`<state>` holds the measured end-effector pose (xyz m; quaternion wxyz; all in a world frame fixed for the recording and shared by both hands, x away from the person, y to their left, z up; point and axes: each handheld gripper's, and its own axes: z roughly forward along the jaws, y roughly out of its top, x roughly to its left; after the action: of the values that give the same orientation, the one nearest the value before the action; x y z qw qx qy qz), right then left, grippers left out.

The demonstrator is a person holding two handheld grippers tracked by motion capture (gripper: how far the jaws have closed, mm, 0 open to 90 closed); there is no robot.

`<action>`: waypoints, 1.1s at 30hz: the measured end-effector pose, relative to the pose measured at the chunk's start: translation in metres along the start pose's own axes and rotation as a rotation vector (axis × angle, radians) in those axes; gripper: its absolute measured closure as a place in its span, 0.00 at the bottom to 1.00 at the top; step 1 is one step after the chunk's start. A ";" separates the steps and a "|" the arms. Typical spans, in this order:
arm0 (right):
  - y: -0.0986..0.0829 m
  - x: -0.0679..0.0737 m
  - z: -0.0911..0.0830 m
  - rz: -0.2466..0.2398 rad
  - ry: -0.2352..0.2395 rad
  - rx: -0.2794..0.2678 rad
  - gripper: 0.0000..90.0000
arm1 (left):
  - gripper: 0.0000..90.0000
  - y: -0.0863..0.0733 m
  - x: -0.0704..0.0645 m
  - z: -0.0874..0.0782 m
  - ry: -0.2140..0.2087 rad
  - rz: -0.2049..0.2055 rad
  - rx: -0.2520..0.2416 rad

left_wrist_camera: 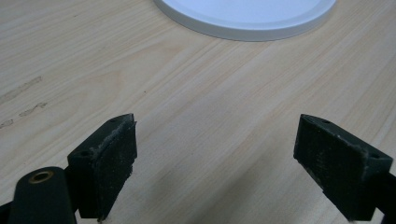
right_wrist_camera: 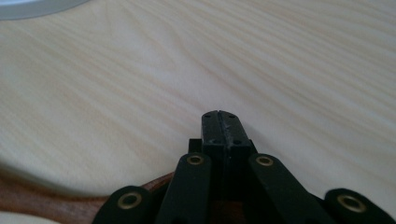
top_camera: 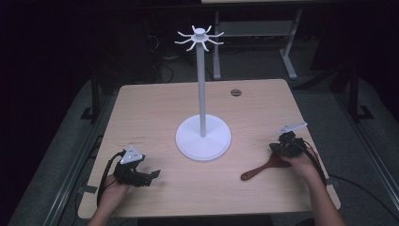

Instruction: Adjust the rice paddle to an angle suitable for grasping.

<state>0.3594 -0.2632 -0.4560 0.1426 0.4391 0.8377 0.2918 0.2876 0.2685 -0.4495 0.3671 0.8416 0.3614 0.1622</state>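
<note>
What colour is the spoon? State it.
Reddish-brown wood; the spoon shows best in the high view.

Left hand-held gripper (top_camera: 149, 175): black linkage frame, grey three-cornered plate on top, black cable looping off the rear — flat rectangular pads (left_wrist_camera: 112, 163), roughened and scuffed. Right hand-held gripper (top_camera: 275, 149): same black build, brass-coloured rivets at the pivots, grey plate. Forearms bare — no sleeves.

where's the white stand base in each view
high view: white stand base at table centre, under the pole.
left gripper view: its rim runs along the top edge, centre to right.
right gripper view: a sliver in the top left corner.
Shared landmark: the light wood table.
</note>
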 end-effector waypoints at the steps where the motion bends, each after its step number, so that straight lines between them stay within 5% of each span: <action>1: -0.006 0.000 -0.005 0.009 0.000 -0.004 1.00 | 0.15 0.000 0.000 0.000 0.001 -0.001 -0.004; 13: -0.025 0.007 -0.027 0.022 0.009 -0.031 1.00 | 0.15 0.000 -0.001 0.000 0.000 -0.002 -0.003; 25: -0.008 0.045 -0.033 -0.082 0.173 -0.083 1.00 | 0.15 0.000 0.000 -0.001 0.002 -0.002 -0.001; 26: -0.006 0.055 -0.032 -0.114 0.224 -0.088 1.00 | 0.15 0.000 0.000 0.000 0.001 -0.003 -0.003; 29: -0.009 0.068 -0.030 -0.158 0.280 -0.083 1.00 | 0.14 0.000 0.000 0.000 -0.001 -0.002 -0.002; 33: -0.013 0.079 -0.030 -0.186 0.309 -0.070 1.00 | 0.14 0.000 -0.001 0.001 -0.003 -0.008 -0.002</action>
<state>0.2911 -0.2154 -0.4385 0.0536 0.3042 0.8760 0.3703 0.2876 0.2671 -0.4502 0.3692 0.8399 0.3642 0.1600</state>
